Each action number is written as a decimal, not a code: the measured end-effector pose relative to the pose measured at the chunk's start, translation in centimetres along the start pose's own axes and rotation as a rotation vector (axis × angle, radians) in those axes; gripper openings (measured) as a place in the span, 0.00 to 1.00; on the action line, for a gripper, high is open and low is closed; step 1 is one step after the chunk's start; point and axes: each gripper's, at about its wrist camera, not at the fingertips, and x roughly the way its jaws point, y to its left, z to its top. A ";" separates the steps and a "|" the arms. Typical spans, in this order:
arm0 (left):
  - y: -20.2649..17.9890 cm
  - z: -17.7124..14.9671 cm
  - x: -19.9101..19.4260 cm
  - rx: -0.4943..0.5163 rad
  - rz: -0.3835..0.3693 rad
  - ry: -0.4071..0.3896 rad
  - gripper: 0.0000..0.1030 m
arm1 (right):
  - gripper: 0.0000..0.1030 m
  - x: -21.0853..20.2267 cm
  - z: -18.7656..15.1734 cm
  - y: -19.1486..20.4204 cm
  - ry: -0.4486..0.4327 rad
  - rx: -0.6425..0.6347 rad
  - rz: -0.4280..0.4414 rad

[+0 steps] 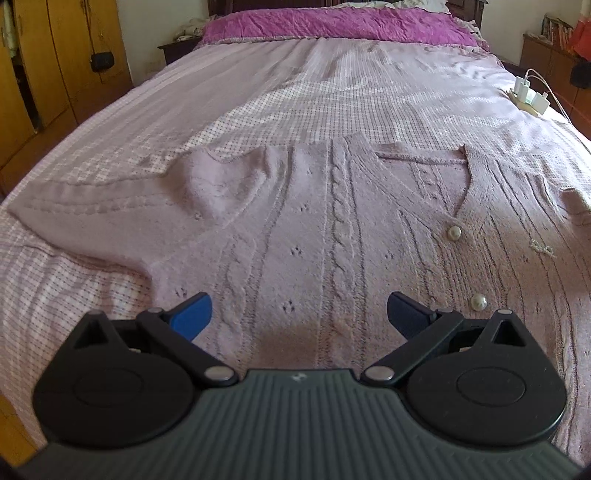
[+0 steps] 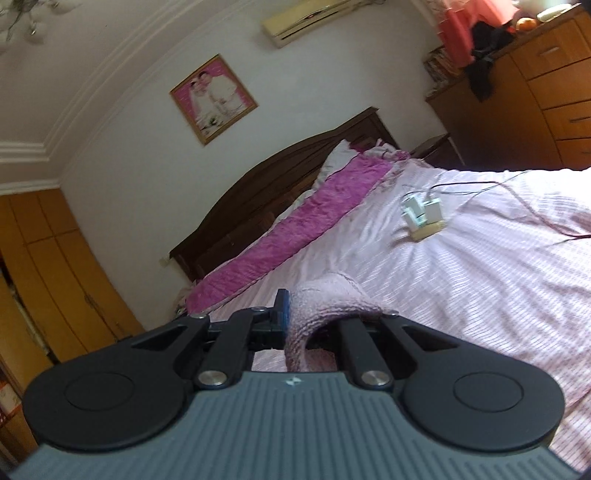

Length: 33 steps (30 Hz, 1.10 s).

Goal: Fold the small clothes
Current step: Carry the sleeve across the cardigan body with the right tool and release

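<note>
A pale lilac cable-knit cardigan (image 1: pixel 332 229) with pearl buttons (image 1: pixel 454 232) lies front up on the bed, its left sleeve (image 1: pixel 92 214) stretched out to the left. My left gripper (image 1: pixel 299 314) hovers just over the cardigan's lower body, jaws wide open, nothing between the blue fingers (image 1: pixel 192 314). In the right wrist view my right gripper (image 2: pixel 290 314) is shut on a fold of the same lilac knit (image 2: pixel 325 299), lifted above the bedspread and tilted, with the fabric draped over the right finger and hiding it.
The checked pink bedspread (image 1: pixel 295 96) covers the whole bed, with a magenta blanket (image 1: pixel 332 24) at the head. White chargers on a small block (image 1: pixel 526 94) with cables sit near the right edge. Wooden wardrobes (image 1: pixel 44 74) stand left, drawers (image 2: pixel 554 92) right.
</note>
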 end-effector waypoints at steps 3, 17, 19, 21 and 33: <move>0.6 0.4 -0.3 0.001 0.002 -0.010 1.00 | 0.06 0.7 -0.9 2.8 0.013 -0.038 0.011; 4.9 0.9 -1.5 -0.059 0.024 -0.046 1.00 | 0.07 4.5 -7.9 13.2 0.117 -0.053 0.098; 5.6 0.8 -1.4 -0.067 0.025 -0.044 1.00 | 0.07 5.2 -9.2 14.0 0.141 -0.047 0.103; 5.9 0.7 -1.5 -0.068 0.028 -0.046 1.00 | 0.07 6.0 -10.8 14.9 0.173 -0.026 0.106; 7.7 -0.3 -1.1 -0.069 0.042 -0.056 1.00 | 0.08 10.6 -20.6 16.0 0.396 0.032 0.081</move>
